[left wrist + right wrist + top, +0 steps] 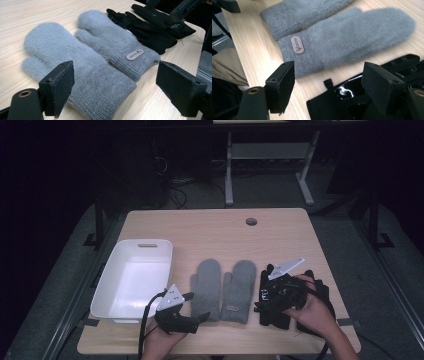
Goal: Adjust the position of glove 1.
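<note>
Left gripper [192, 306]: fingers spread, empty, at near mitten's [75, 75] cuff; I'm lining up a grasp
Right gripper [262, 295]: fingers spread, hovering over black gloves [290, 300]
Mittens: two grey, side by side mid-desk [215, 227]; second mitten [112, 42] touching
Bin [131, 279]: white, empty, left
Next: I'd judge closing on the cuff

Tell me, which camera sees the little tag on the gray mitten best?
The right gripper view: the tag is close and faces the camera. The left gripper view shows it smaller, at a slant. In the high view it is a tiny speck.
</note>
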`<state>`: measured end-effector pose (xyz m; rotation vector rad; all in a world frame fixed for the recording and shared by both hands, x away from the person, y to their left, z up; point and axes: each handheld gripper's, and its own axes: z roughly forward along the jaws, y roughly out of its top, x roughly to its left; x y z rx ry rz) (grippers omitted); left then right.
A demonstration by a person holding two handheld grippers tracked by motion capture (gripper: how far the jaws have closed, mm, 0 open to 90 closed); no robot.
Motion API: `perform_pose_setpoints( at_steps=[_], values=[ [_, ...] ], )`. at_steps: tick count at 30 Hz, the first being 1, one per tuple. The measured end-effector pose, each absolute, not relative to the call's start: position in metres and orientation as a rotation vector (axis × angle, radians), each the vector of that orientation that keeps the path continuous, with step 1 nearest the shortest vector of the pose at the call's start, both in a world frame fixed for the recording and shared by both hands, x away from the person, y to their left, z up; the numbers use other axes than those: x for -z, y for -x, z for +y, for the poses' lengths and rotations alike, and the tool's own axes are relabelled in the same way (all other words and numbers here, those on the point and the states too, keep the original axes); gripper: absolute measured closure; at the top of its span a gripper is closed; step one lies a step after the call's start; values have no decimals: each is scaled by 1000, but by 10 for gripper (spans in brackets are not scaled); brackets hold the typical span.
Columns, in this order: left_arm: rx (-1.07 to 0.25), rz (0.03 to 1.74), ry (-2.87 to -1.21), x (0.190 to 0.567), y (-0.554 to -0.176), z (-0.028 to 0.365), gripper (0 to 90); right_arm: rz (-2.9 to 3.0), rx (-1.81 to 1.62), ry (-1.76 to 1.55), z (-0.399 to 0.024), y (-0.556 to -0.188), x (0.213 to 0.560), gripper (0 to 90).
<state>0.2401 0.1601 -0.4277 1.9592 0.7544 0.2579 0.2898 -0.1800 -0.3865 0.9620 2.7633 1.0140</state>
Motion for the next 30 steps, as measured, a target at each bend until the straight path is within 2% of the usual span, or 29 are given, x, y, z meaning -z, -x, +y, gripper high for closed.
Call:
perform_pose_setpoints(
  at_steps=[30],
  values=[
    [-259,757,-1960,427,-239,160,152,2855,-933,-835,-134,-328,372,263]
  ],
)
